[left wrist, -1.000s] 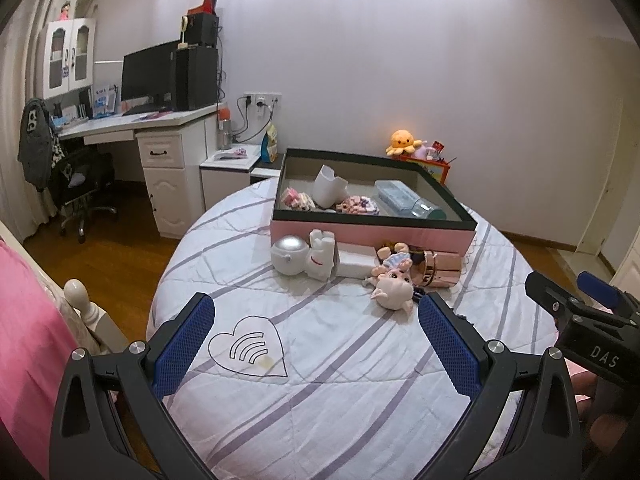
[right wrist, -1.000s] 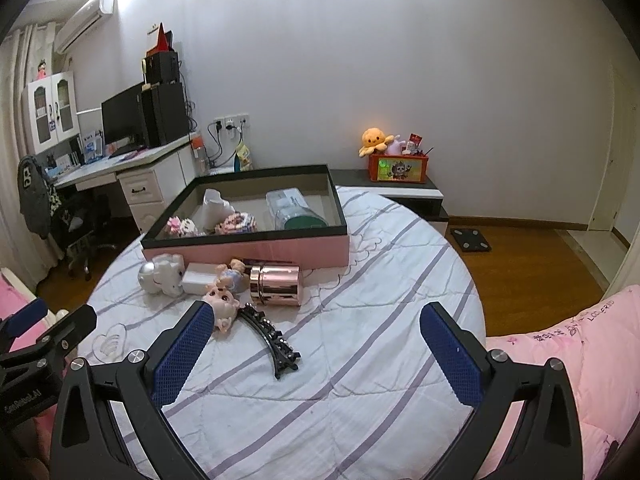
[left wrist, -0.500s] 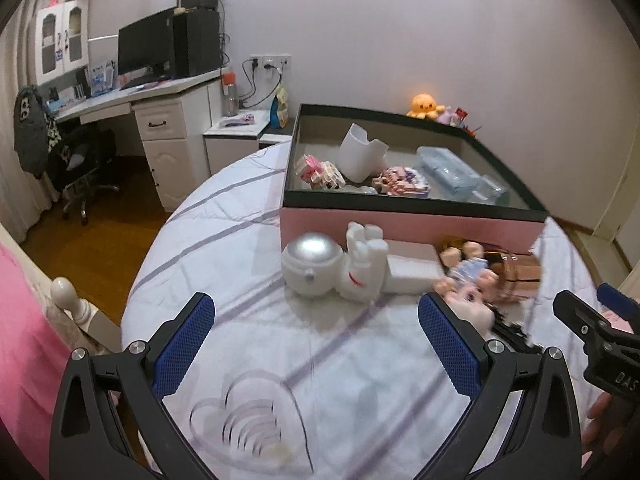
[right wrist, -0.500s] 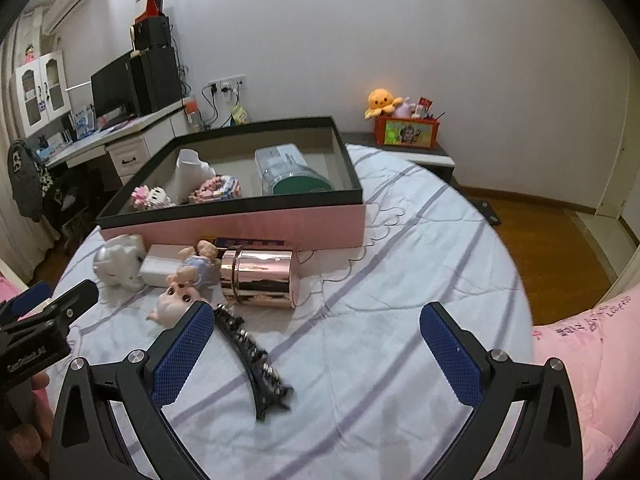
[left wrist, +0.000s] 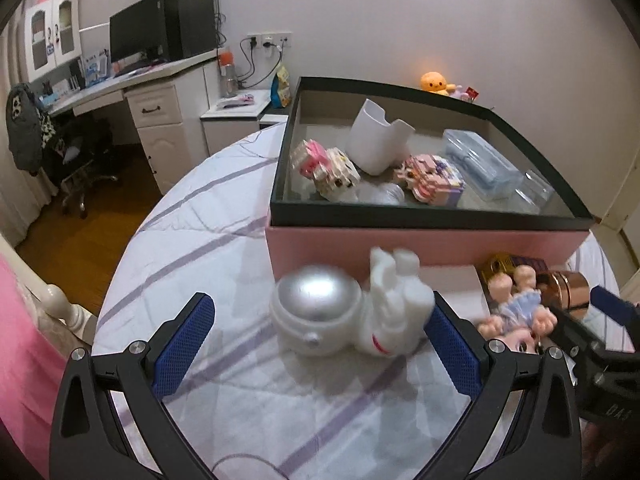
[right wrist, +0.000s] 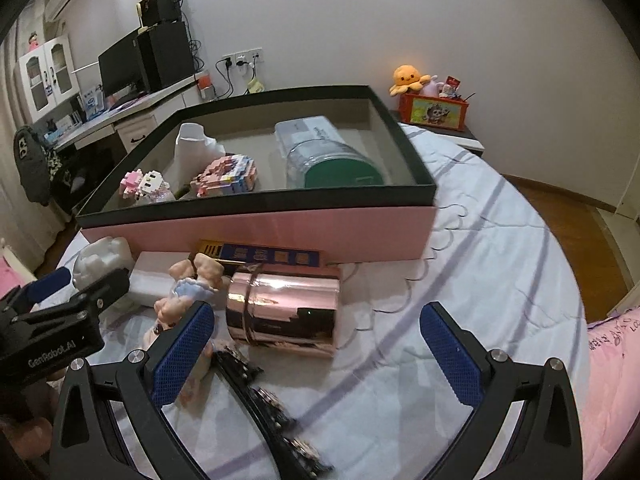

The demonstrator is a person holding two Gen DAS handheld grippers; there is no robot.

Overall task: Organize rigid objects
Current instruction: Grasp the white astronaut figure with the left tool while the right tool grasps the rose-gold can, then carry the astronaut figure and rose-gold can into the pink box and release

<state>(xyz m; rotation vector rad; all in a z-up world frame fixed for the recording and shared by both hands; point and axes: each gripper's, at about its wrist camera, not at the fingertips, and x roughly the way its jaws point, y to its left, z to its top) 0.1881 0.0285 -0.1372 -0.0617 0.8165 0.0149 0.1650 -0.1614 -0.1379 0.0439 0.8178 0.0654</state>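
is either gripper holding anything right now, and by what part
Nothing is held. The left gripper is open around the astronaut figure, and the right gripper is open near the rose-gold can.

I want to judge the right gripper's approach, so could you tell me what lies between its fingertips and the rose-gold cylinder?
In the right wrist view, only bare striped bedsheet separates the open right gripper from the rose-gold cylinder; the black hair clip lies nearer the camera.
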